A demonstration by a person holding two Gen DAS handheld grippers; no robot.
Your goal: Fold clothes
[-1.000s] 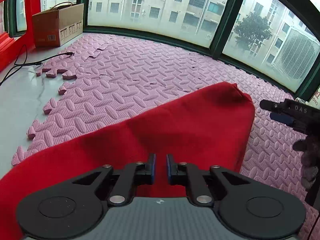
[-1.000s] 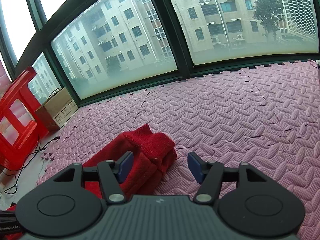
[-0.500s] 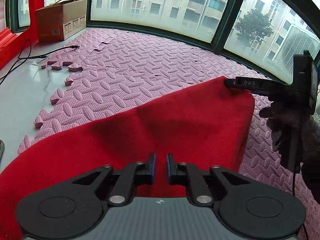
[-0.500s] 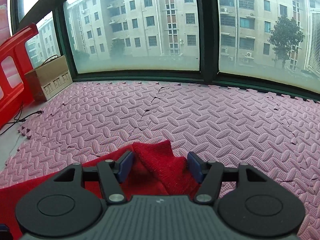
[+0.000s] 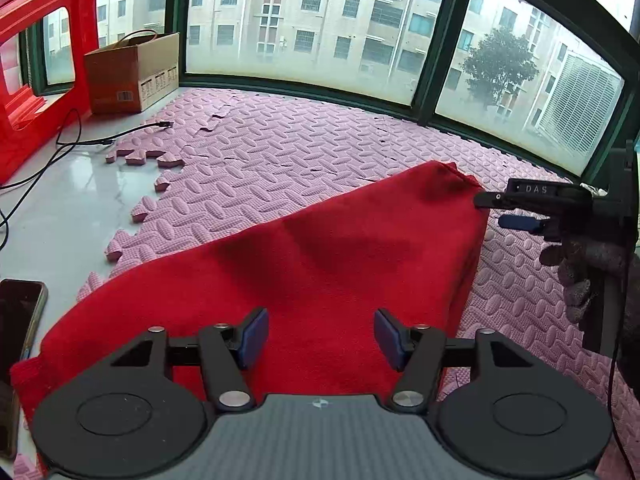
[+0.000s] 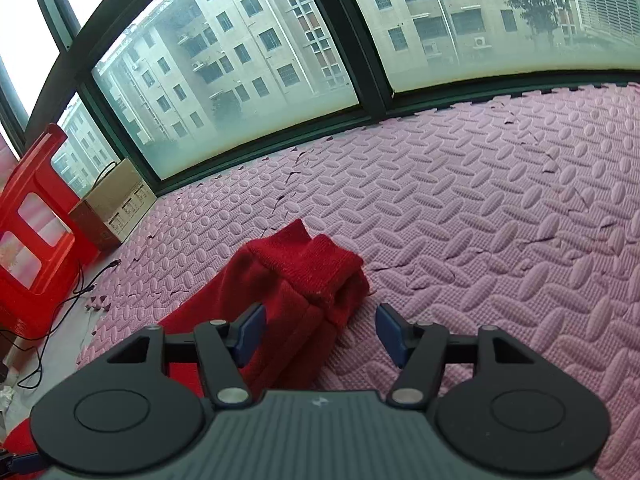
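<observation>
- The red garment (image 5: 320,256) is lying spread across the pink foam mat (image 5: 280,160), its far corner pointing toward the window.
- The left gripper (image 5: 318,336) is hovering over the garment's near part, jaws standing wide apart, holding nothing.
- The right gripper (image 6: 318,334) is also gaping wide and empty, with the garment's bunched, ribbed corner (image 6: 320,264) sitting just ahead between its fingers.
- The garment looks soft, light and floppy; it is likely drooping wherever unsupported, so pinching hems or corners seems best.
- Left of the garment, a phone (image 5: 16,344) is resting just beside its edge on the pale floor; a cable (image 5: 112,140), cardboard box (image 5: 132,72) and red stool (image 5: 36,60) are sitting farther off, not blocking.
</observation>
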